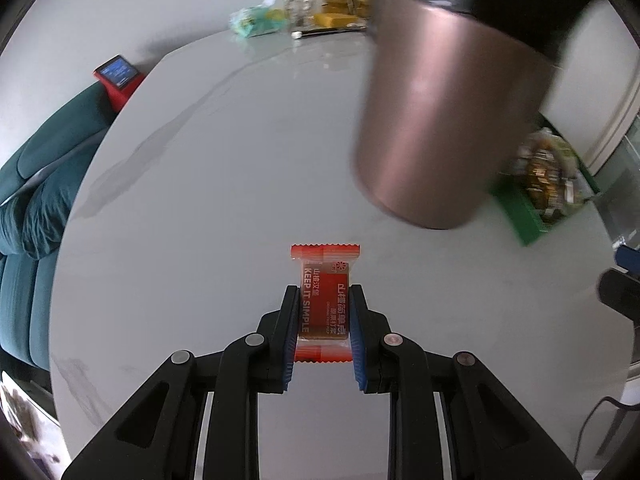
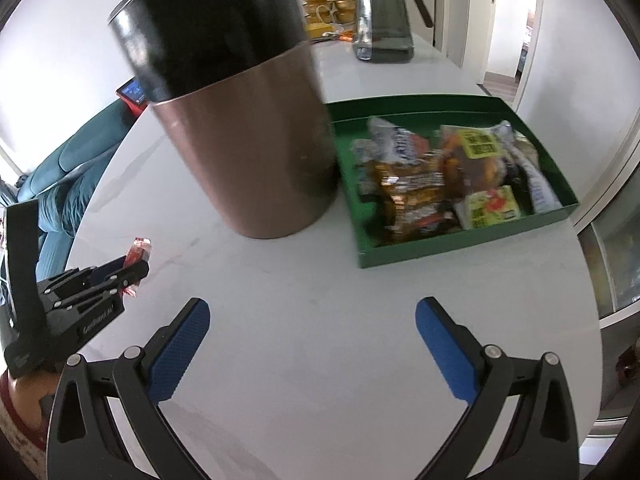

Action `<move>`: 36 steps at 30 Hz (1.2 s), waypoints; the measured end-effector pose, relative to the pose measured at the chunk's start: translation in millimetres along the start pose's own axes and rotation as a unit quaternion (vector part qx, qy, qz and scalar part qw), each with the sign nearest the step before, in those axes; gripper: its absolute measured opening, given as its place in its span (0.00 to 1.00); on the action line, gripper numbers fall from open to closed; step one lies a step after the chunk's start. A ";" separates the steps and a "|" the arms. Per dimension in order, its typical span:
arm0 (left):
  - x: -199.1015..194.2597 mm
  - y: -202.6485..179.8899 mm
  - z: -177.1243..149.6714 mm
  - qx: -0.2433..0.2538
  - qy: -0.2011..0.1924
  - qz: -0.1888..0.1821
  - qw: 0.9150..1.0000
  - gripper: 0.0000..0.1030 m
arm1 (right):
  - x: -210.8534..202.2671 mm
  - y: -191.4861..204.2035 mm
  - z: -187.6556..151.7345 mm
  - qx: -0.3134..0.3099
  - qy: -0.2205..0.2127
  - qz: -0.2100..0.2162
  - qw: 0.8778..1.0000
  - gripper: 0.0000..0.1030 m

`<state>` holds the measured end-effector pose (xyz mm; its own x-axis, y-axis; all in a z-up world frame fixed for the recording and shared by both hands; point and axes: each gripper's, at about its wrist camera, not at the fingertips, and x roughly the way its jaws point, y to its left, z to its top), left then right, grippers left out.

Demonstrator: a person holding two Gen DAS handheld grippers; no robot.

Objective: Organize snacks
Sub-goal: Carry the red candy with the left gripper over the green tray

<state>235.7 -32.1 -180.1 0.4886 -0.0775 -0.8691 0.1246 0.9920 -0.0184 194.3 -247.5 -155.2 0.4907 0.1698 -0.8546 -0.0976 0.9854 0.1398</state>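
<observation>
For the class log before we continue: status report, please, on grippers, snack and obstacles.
Left gripper shut on red snack packet. Right gripper open, empty. Copper canister stands between packet and green tray.

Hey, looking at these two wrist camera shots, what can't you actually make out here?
- Green tray, left wrist view: mostly hidden behind the blurred copper canister; its snacks are smeared.
- Red snack packet, right wrist view: too small to read, partly covered by the left gripper.
- Canister top, both views: cut off by the frame edge.
- Gold items, right wrist view: partly hidden by the canister and glass pitcher.
</observation>
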 end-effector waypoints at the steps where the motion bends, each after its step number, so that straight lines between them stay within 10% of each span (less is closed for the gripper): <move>1: -3.2 -12.0 -0.6 0.000 0.000 -0.005 1.000 0.19 | -2.9 -8.9 -0.5 0.001 -0.001 0.000 1.000 1.00; 21: -20.2 -197.6 54.0 0.010 -0.035 -0.026 0.999 0.19 | -27.3 -159.6 28.7 -0.016 -0.035 -0.010 0.999 1.00; 36: 36.6 -228.8 110.2 0.008 -0.013 0.001 1.000 0.19 | -11.9 -212.3 84.0 0.011 -0.051 -0.007 0.999 1.00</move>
<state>320.3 -272.8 -153.3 0.5113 -0.0778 -0.8559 0.1375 0.9905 -0.0079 282.0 -457.5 -132.7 0.5770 0.1551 -0.8019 -0.0713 0.9876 0.1398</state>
